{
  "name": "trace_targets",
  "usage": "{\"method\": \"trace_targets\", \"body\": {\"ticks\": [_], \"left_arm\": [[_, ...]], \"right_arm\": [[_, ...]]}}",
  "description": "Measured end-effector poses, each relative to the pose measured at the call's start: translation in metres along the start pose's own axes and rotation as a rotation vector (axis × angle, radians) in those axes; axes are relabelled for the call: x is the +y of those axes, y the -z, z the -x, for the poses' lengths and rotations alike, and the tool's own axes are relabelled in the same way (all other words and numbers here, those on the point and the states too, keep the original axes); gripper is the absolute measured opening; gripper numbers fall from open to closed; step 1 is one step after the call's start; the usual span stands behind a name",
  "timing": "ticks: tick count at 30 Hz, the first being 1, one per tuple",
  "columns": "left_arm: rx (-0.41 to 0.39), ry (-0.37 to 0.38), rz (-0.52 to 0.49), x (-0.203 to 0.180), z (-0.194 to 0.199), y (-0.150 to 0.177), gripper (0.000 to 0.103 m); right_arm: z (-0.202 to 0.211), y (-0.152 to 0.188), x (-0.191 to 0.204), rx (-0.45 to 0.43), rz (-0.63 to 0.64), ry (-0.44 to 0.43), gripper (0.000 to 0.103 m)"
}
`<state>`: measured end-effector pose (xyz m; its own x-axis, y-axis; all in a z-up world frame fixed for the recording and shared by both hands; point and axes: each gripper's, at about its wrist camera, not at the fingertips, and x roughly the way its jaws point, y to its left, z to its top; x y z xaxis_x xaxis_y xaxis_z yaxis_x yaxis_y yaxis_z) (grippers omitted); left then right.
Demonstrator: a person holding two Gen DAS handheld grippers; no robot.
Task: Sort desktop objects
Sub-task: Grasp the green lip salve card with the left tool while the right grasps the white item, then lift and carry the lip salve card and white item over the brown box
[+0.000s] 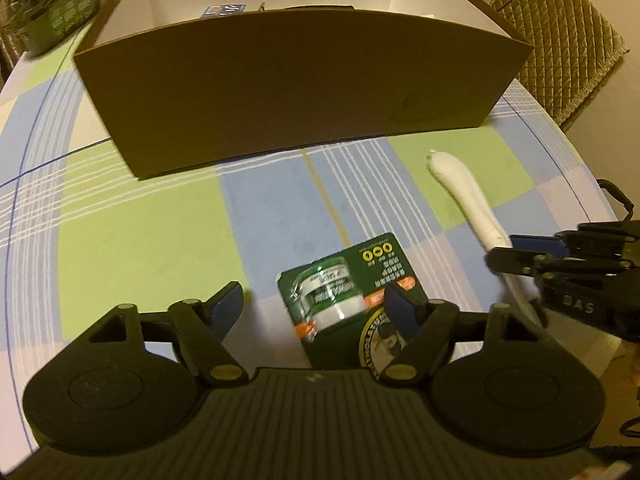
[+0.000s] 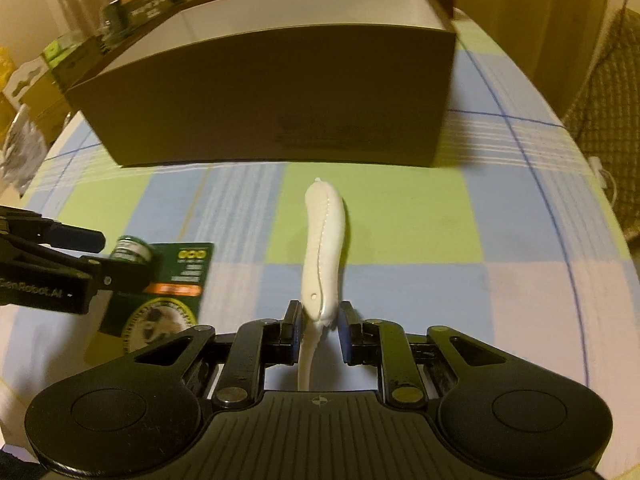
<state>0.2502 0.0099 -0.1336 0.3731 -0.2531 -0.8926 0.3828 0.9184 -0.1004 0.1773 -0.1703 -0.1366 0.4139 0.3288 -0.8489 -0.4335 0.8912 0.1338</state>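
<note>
A green blister card with a small jar lies flat on the checked tablecloth. My left gripper hangs over it, open; the right pad overlaps the card and the left pad stands clear of its edge. In the right wrist view the same card lies under the left gripper. A white curved plastic tool points toward the brown cardboard box. My right gripper is shut on its narrow end. In the left wrist view the white tool runs into the right gripper.
The open-topped box has a white inside and holds a blue-and-white item. Dark green packs sit at the far left, with more packages beside the box. A quilted chair stands past the table's right edge.
</note>
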Motion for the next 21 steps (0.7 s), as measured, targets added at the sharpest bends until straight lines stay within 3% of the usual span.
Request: {"method": "trace_targets", "body": {"ticks": [2, 4, 7, 12, 21], "left_arm": [[0.005, 0.002, -0.02, -0.003, -0.006, -0.001, 0.062], [0.013, 0.006, -0.045, -0.005, -0.011, -0.002, 0.046], [-0.009, -0.003, -0.103, -0.01, -0.013, -0.001, 0.04], [-0.018, 0.001, -0.131, -0.006, -0.011, 0.003, 0.04], [-0.017, -0.034, -0.119, -0.002, -0.007, 0.009, 0.042]], "right_arm": [[0.003, 0.001, -0.004, 0.0, -0.015, 0.008, 0.016], [0.004, 0.002, -0.007, 0.0, -0.034, 0.002, 0.016], [0.006, 0.001, -0.01, -0.006, -0.045, -0.001, 0.018], [0.002, -0.002, -0.01, -0.016, -0.038, -0.002, 0.035], [-0.013, -0.011, -0.003, -0.047, 0.054, 0.01, 0.037]]}}
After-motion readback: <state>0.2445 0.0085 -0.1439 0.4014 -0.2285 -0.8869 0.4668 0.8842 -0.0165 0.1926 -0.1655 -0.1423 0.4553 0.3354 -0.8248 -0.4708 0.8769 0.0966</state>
